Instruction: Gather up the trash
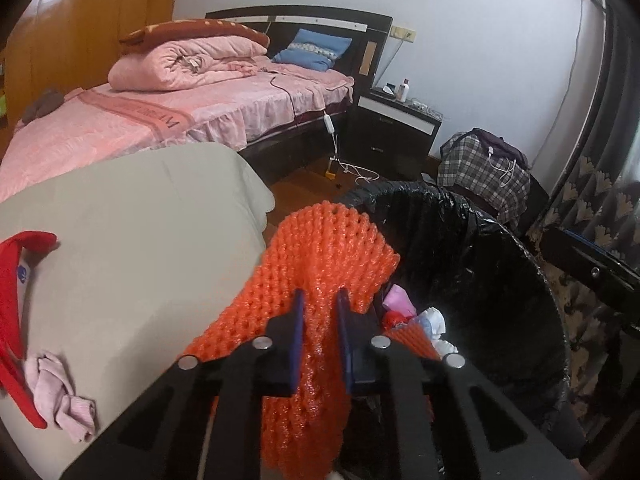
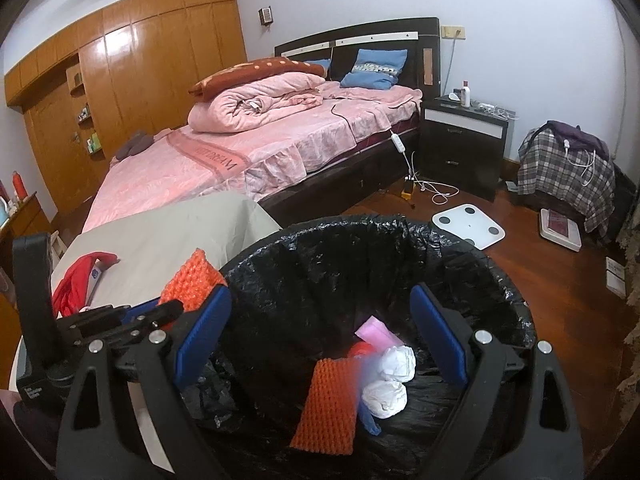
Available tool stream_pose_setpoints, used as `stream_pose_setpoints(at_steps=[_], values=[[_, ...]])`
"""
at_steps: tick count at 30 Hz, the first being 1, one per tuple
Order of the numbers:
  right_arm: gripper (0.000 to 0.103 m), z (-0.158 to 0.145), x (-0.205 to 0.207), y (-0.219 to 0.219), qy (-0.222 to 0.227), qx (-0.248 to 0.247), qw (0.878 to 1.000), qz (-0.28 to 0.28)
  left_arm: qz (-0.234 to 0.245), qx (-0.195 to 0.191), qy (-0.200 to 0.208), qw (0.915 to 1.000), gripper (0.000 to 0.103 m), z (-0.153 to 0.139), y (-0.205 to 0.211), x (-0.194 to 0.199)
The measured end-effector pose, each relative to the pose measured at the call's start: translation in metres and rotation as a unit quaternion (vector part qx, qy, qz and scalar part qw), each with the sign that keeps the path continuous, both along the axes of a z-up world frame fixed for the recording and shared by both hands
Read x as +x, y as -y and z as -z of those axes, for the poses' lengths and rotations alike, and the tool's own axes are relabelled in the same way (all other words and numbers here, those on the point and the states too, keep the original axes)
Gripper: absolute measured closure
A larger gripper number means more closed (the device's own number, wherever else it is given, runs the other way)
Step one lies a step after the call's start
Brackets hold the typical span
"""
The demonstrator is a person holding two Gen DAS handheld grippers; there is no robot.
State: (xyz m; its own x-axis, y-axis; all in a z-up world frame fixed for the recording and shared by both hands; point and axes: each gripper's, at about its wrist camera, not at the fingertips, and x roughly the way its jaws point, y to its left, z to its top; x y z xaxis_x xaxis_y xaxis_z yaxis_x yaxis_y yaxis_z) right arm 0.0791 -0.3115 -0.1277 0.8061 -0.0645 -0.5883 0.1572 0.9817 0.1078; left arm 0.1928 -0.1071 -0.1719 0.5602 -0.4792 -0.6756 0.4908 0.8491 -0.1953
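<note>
Left wrist view: the left gripper [image 1: 320, 312], with black fingers and blue pads, is clamped on an orange foam mesh sleeve [image 1: 320, 264], which bulges above and hangs below the pinch. The sleeve sits at the near left rim of a round bin lined with a black plastic bag [image 1: 500, 264], partly over the edge of a table covered in beige cloth [image 1: 140, 248]. On that cloth lie a red fabric item [image 1: 12, 312] and a crumpled pale pink cloth [image 1: 60, 396] (touching each other at the table's left edge).

Right wrist view: the right gripper [image 2: 322, 332] hovers over the bin [image 2: 460, 264] with its jaws spread wide and nothing between the pads. Within the bin lie a second orange foam mesh sleeve [image 2: 330, 408], two crumpled white tissues [image 2: 390, 380], a pink wrapper [image 2: 374, 334], and a small red piece [image 2: 360, 348] (its nature cannot be told). The held sleeve [image 2: 192, 280] appears to the left, just outside the bin rim, with the left gripper's black body beside it.

Background, both views: a bed with pink bedding [image 2: 224, 160], a dark nightstand [image 2: 460, 140], a white bathroom scale [image 2: 468, 220] on the wooden floor, and a plaid-covered bundle [image 2: 564, 168].
</note>
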Motion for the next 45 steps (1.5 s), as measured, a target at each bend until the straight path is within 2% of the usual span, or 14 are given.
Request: stream_pose_setpoints(at_steps=[3,7,10,16,19,21,23,25,28,31,37,45], values=[[0.015,-0.001,0.0,0.0,0.002,0.0,1.0,0.002,-0.006,-0.003,0.005,1.0,0.089,-0.006,-0.003,-0.001],[0.015,-0.007,-0.006,0.01,0.011,-0.002,1.0,0.011,-0.01,-0.02,0.026,0.9994,0.089,-0.029,-0.003,-0.005],[0.015,-0.014,-0.012,0.02,0.021,-0.003,0.999,0.024,0.005,-0.035,0.039,0.9986,0.089,-0.048,0.007,-0.009],[0.015,-0.032,-0.029,0.047,0.043,-0.013,0.997,0.06,0.063,-0.062,0.052,0.9947,0.089,-0.071,0.054,-0.024],[0.015,-0.038,-0.037,0.061,0.05,-0.019,0.996,0.076,0.098,-0.076,0.038,0.9916,0.089,-0.071,0.08,-0.027],[0.015,-0.039,-0.041,0.067,0.051,-0.023,0.995,0.084,0.111,-0.066,0.033,0.991,0.078,-0.068,0.094,-0.028],[0.015,-0.04,-0.045,0.074,0.052,-0.022,0.994,0.093,0.121,-0.062,0.022,0.9904,0.049,-0.061,0.103,-0.028],[0.015,-0.04,-0.048,0.077,0.052,-0.022,0.994,0.096,0.12,-0.061,0.016,0.9908,0.046,-0.056,0.103,-0.028],[0.015,-0.038,-0.048,0.077,0.052,-0.022,0.994,0.095,0.109,-0.054,0.016,0.9925,0.04,-0.052,0.093,-0.028],[0.015,-0.037,-0.046,0.075,0.051,-0.019,0.994,0.089,0.087,-0.048,0.024,0.9947,0.039,-0.052,0.076,-0.024],[0.015,-0.039,-0.033,0.047,0.052,-0.015,0.997,0.06,0.021,-0.027,0.052,0.9981,0.031,-0.058,0.013,-0.021],[0.015,-0.038,-0.005,-0.022,0.045,-0.007,0.999,-0.016,-0.093,0.017,0.1,0.9905,0.021,-0.068,-0.091,-0.031]])
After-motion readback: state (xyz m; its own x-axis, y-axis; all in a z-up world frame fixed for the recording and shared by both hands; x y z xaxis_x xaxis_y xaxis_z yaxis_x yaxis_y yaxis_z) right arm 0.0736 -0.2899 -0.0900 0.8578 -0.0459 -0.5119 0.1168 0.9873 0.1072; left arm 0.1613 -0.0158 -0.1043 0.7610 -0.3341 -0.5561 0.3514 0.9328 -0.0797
